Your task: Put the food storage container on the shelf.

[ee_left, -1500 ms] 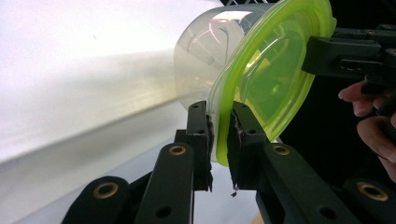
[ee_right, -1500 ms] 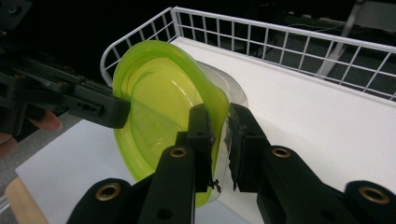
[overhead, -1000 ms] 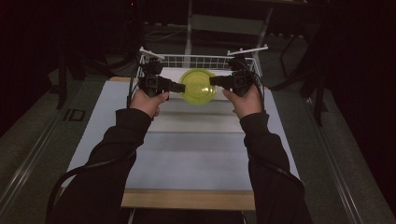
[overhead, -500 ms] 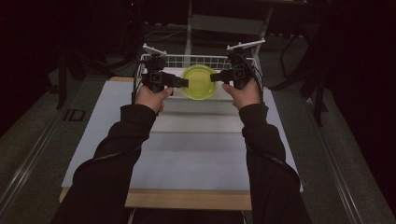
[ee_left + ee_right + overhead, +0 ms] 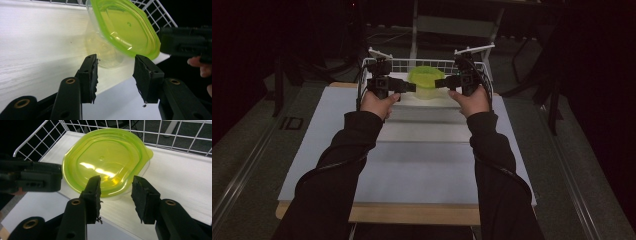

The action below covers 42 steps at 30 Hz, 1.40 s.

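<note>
Wire basket walls [image 5: 432, 63] behind and beside the lidded container [image 5: 426, 82]; near side open

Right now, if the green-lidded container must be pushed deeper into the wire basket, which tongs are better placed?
Probably the right tongs. Their open jaws, which have just been opening, face the lid's near rim of the container squarely. The left tongs meet it at a corner, jaws also just opened. The wire basket is behind.
</note>
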### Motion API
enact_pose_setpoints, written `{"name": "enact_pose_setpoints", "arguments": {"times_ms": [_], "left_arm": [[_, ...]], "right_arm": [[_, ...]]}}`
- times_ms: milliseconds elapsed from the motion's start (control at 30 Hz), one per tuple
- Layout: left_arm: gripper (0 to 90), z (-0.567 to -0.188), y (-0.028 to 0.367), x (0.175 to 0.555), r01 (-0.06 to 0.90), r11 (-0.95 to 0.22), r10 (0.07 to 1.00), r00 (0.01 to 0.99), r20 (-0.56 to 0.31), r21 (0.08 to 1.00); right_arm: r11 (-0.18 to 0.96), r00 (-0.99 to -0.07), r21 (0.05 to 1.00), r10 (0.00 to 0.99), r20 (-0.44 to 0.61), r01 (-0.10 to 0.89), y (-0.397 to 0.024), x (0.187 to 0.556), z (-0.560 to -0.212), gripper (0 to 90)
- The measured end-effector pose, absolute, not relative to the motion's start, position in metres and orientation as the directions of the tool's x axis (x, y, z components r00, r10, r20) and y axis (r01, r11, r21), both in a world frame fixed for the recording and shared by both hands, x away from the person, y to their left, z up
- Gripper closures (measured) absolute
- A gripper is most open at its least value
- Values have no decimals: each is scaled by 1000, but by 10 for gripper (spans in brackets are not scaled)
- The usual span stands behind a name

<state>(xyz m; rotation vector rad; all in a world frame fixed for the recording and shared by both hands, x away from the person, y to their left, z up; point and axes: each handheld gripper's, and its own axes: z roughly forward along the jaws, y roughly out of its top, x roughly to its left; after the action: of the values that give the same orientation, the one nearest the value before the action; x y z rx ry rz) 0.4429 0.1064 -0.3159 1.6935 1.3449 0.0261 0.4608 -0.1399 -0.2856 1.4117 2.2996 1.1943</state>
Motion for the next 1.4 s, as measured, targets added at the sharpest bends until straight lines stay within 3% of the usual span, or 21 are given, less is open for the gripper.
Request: {"name": "enact_pose_setpoints", "arguments": {"times_ms": [333,400,567,700,767,833,933,1100,1400], "left_arm": [[481,-314,113,428,697,38,756,449,-477,716],[471,-315,116,421,680,26,748,473,-465,733],[279,-325,127,396,595,41,675,576,-461,803],[151,-343,126,367,441,1,690,649,-320,897],[137,-355,125,353,382,-10,706,657,-264,924],[5,-368,125,341,347,-35,703,675,-224,937],[4,-387,126,325,314,-46,723,666,-186,948],[4,-412,130,308,346,-28,686,689,-234,938],[4,-419,130,301,340,-40,668,709,-228,940]], "right_arm": [[229,-564,757,797,215,612,-143,447,-275,508],[233,-585,767,781,219,598,-142,440,-274,550],[286,-631,769,752,190,572,-137,425,-288,721],[323,-637,755,754,159,571,-130,425,-305,896],[321,-637,753,753,165,575,-127,427,-311,897],[322,-630,747,759,163,581,-124,430,-315,897],[309,-616,742,768,173,594,-122,435,-319,897],[268,-584,751,790,187,603,-121,444,-322,875],[247,-547,747,817,182,617,-124,457,-323,868]]}}
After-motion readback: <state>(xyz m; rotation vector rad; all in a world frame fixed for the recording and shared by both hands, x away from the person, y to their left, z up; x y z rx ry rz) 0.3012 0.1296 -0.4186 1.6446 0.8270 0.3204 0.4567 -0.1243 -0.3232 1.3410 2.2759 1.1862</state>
